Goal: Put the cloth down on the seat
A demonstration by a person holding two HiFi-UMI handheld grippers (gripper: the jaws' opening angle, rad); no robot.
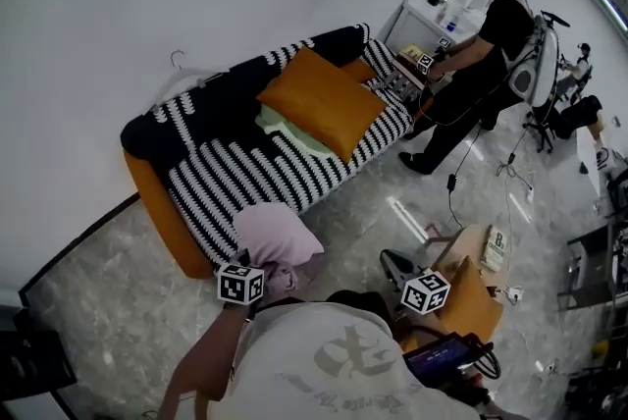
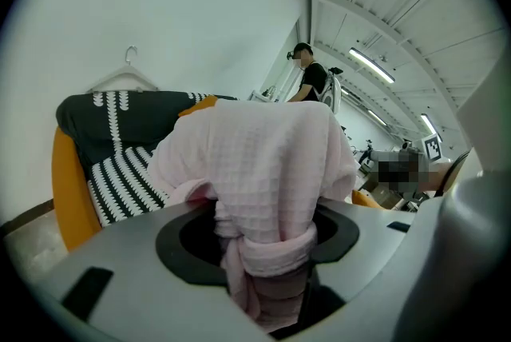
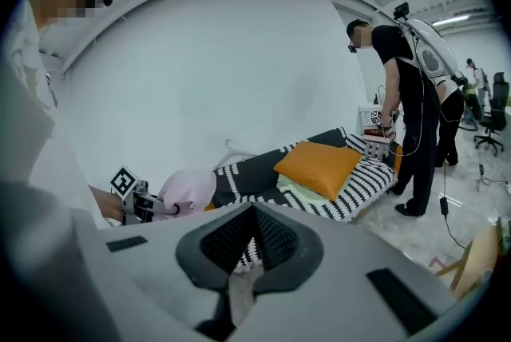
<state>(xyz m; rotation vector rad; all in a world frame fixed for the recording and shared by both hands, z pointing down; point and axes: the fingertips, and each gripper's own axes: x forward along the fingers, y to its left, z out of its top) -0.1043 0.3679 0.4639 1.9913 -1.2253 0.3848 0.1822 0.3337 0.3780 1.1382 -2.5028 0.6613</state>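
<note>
A pale pink waffle cloth (image 1: pixel 275 236) hangs bunched over the near end of the sofa. My left gripper (image 1: pixel 263 267) is shut on it. In the left gripper view the cloth (image 2: pixel 271 165) rises out of the jaws and drapes over them, hiding the tips of the left gripper (image 2: pixel 267 252). The seat (image 1: pixel 265 173) has a black-and-white striped cover and lies just beyond the cloth. My right gripper (image 1: pixel 397 271) is held lower right, away from the sofa. Its pads meet with nothing between them, and the right gripper (image 3: pixel 254 240) points at the sofa and the pink cloth (image 3: pixel 188 187).
An orange cushion (image 1: pixel 319 99) and a pale green fabric (image 1: pixel 285 129) lie on the middle of the seat. Another person (image 1: pixel 486 35) stands at the sofa's far end beside a white table. A wooden stool (image 1: pixel 471 295) stands at my right, and cables lie on the floor.
</note>
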